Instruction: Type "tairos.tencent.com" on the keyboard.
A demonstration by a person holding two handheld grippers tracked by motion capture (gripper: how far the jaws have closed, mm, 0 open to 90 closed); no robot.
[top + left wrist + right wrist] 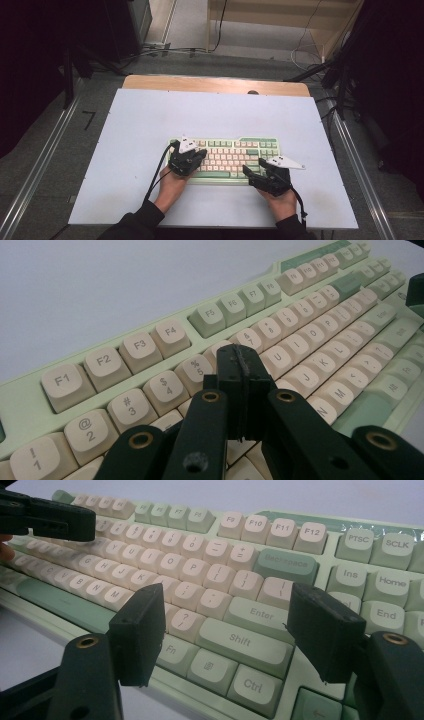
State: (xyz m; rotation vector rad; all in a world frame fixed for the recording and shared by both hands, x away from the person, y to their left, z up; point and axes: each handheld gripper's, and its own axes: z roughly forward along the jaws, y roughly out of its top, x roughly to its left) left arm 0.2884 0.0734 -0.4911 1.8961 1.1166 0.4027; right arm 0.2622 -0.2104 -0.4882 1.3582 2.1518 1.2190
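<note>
The keyboard [227,160] lies flat on the desk [135,125], slightly toward the near edge and close to the midline between the left and right edges, its long side parallel to the near edge.

**Step in hand.** Judged from the pictures, the work is key pressing with the gripper tips. The left gripper [244,365] is the working tool. Its jaws are closed against each other with nothing between them, forming a single blunt tip. In the left gripper view that tip stands over the number row, near the 5 and 6 keys; whether it touches a keycap cannot be told.

**Right gripper.** The right gripper [230,625] has its jaws spread wide and holds nothing. In the right gripper view the jaws frame the Shift [241,640] and Enter [261,614] area at the right end of the main key block. It appears to be waiting.

**Next move.** A press calls for a short, straight descent of the closed tip onto the centre of one keycap. The neighbouring caps stand just beside it, so an off-centre tip could catch two keys.

**Hand pose.**
- Left hand [172,182]: enters from the near edge, forearm angled inward, gripper over the keyboard's left part.
- Right hand [282,200]: enters from the near edge, gripper at the keyboard's near right corner.
</note>
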